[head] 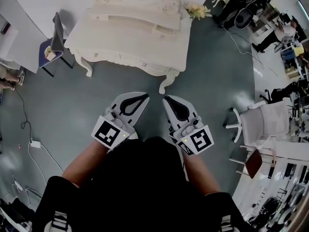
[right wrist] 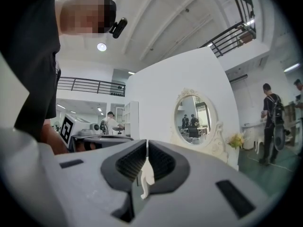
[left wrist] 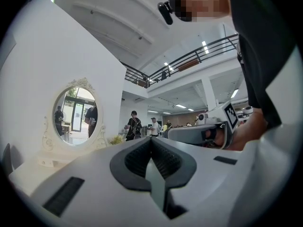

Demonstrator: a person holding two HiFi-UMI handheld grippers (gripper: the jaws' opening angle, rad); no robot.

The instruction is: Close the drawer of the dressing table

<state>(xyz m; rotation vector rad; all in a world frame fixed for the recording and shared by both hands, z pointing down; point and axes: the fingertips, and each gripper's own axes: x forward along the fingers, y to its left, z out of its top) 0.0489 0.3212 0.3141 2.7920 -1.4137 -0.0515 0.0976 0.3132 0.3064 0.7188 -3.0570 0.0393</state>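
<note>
Left gripper (head: 146,96) and right gripper (head: 164,98) are both clenched, nothing held. The dressing table (head: 145,50) stands ahead, apart from both.

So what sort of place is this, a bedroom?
Probably not: it looks like a big open workspace or showroom. The dressing table stands alone on a bare floor, an office chair sits nearby, and a railed upper gallery runs overhead.

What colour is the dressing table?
Cream white; the dressing table shows best in the head view.
</note>
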